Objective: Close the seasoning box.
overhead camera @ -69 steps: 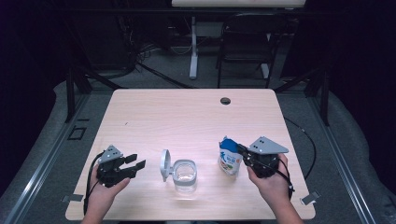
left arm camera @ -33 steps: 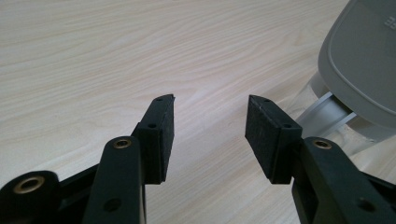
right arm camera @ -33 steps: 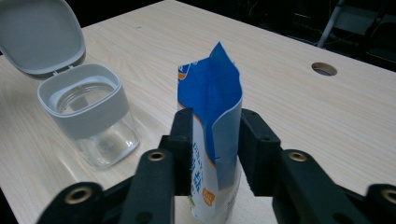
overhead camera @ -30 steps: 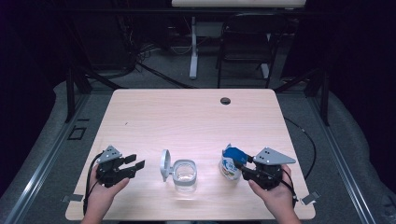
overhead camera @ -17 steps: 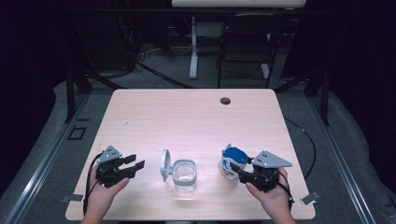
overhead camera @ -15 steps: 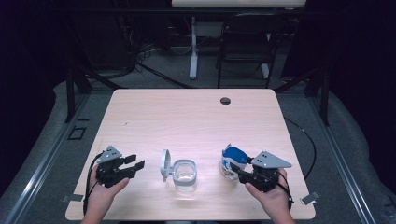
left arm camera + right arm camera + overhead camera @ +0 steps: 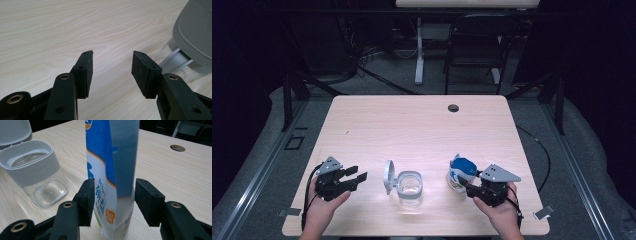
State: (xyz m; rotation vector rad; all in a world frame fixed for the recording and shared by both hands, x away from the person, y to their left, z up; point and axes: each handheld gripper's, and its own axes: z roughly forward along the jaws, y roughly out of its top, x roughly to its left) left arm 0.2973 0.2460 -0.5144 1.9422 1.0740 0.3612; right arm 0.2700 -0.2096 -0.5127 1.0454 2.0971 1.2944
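Our right hand-held gripper [image 7: 113, 197] stood spread around the pouch [image 7: 112, 170], seemingly unpinched; released near the surface's [image 7: 412, 125] front edge, it might topple.

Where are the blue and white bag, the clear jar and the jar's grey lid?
bag [image 7: 110, 157], right gripper view, on its blue printed front.
jar [image 7: 410, 186], high view, on its open top.
lid [image 7: 197, 30], left gripper view, on its flat grey face.

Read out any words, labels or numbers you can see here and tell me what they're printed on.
Blue and white pouch: blue Chinese characters down its white front, too blurred to read.
Same pouch, orange patch near the bottom: two small white characters, unreadable.
Clear container and its grey lid: no text.
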